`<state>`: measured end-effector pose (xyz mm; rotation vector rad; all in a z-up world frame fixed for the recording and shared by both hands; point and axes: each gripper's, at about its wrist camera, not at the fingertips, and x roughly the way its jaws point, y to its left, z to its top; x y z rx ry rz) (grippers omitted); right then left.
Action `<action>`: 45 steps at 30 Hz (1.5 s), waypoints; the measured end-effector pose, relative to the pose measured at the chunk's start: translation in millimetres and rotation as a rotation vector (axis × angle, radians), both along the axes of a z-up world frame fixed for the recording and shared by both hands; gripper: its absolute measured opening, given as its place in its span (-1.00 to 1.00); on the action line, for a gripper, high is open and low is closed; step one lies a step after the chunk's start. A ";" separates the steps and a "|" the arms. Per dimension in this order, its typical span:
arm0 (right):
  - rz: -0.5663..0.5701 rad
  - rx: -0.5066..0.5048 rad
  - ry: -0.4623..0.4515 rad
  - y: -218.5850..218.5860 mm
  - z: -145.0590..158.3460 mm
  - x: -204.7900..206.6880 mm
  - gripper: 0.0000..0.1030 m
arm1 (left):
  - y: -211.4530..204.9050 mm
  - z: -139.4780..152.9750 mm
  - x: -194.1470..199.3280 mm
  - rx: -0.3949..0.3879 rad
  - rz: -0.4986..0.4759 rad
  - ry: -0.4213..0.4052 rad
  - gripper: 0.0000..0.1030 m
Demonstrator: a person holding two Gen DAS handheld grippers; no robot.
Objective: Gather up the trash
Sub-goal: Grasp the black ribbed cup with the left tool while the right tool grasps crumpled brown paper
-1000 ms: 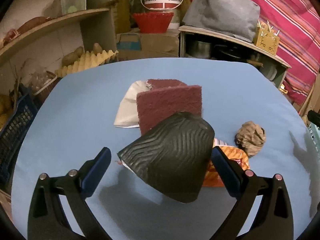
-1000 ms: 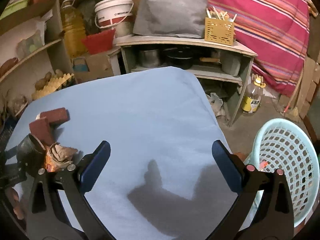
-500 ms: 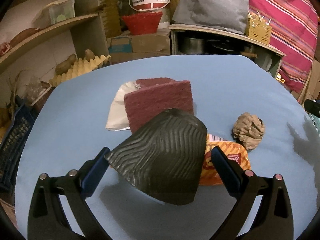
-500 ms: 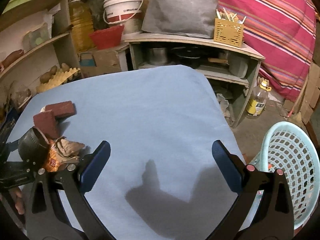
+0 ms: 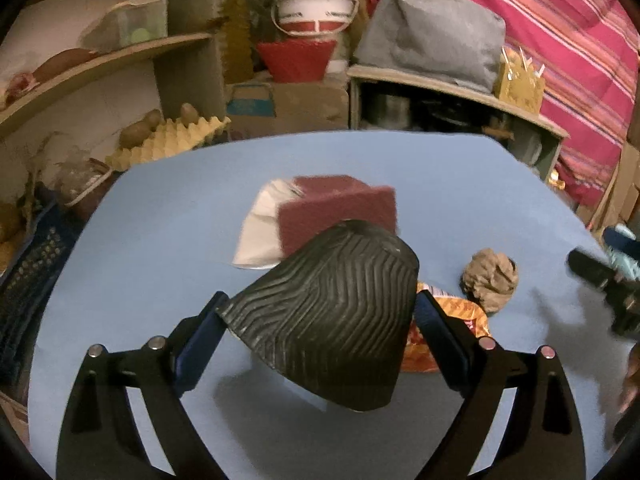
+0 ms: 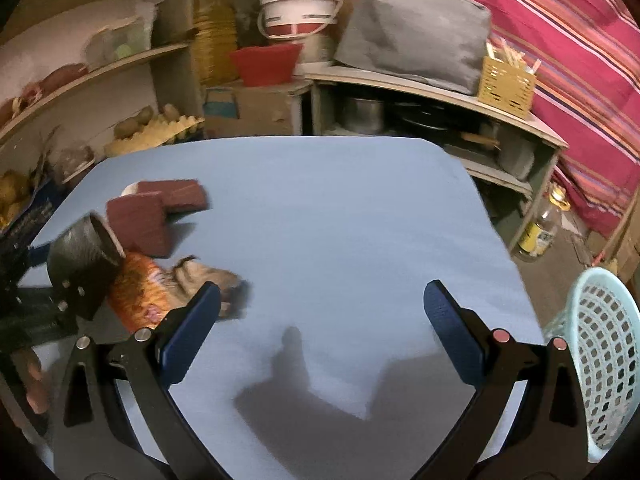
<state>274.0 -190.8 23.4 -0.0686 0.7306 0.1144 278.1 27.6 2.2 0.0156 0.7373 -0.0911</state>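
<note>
While the left gripper [image 5: 320, 320] sits low over the blue table [image 5: 160, 248], its two blue fingers [image 5: 200, 344] press against either flank of a black ribbed cup [image 5: 332, 320], so the jaws are clenched on that cup; cup is tilted, wide mouth toward the camera, narrow base pointing away; whether it rests on the table or is lifted cannot be told.

Just behind the cup: a maroon scouring pad [image 5: 340, 208], partly lying over a white paper scrap [image 5: 256, 232]; right of the cup, an orange snack wrapper [image 5: 452, 320] touching or tucked under it; beside the wrapper, a crumpled brown paper ball [image 5: 490, 278].

Right gripper [image 6: 320, 320]: jaws released and spread wide, nothing between them; it hovers over a bare stretch of table; same cup [image 6: 84, 264], wrapper [image 6: 140, 288] and scouring pad [image 6: 140, 220] appear at its left, well apart from its fingers.

Pale blue perforated basket [image 6: 600, 360] stands on the floor off the table's right edge; contents not discernible.

Background: white bucket [image 6: 298, 8], grey cover [image 6: 412, 32] on a shelf.
</note>
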 end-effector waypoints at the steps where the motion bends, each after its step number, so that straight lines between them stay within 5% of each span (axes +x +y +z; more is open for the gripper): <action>1: 0.008 -0.003 -0.001 5.0 -1.0 0.2 0.92 | 5.0 2.7 -2.1 -0.002 0.011 -0.007 0.76; 17: 0.026 -0.060 0.034 77.4 -26.5 17.6 0.91 | 91.4 6.9 -18.4 -0.028 0.175 -0.016 0.76; 29: 0.089 0.013 0.110 74.0 -34.6 23.4 -0.06 | 96.4 10.1 -21.8 -0.033 0.186 -0.020 0.76; 45: 0.027 0.082 0.052 12.4 -6.0 13.4 -0.10 | 59.8 19.9 -16.7 -0.037 0.144 -0.033 0.76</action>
